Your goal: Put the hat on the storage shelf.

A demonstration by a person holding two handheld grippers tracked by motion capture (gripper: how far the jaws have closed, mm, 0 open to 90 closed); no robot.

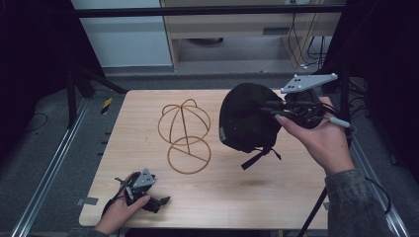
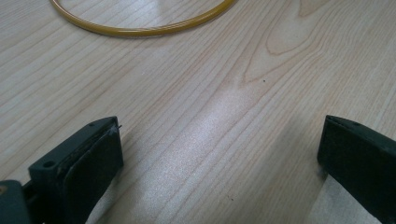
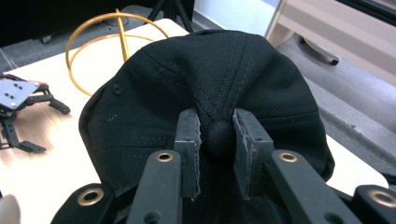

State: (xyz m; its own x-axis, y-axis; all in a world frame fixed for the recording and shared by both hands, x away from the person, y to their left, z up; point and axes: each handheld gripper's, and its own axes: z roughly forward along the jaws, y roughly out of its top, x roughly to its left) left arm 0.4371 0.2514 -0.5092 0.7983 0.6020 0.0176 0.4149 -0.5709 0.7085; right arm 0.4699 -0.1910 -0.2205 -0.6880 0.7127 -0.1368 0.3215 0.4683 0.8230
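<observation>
A black cap (image 1: 247, 121) hangs above the right half of the wooden table (image 1: 276, 192), its strap dangling below it. My right gripper (image 1: 276, 109) is shut on the cap; in the right gripper view its jaws pinch the round top button (image 3: 219, 137) of the cap (image 3: 205, 84). A yellow wire cap stand (image 1: 184, 133) stands at the table's middle, left of the cap, and appears as the stand (image 3: 112, 42) behind the cap. My left gripper (image 1: 155, 202) rests on the table near the front left corner, open, with bare wood between its jaws (image 2: 219, 154).
The stand's base ring (image 2: 140, 23) lies on the table ahead of the left gripper. Metal rails run along both sides of the table. A light cabinet and cables stand beyond the far edge.
</observation>
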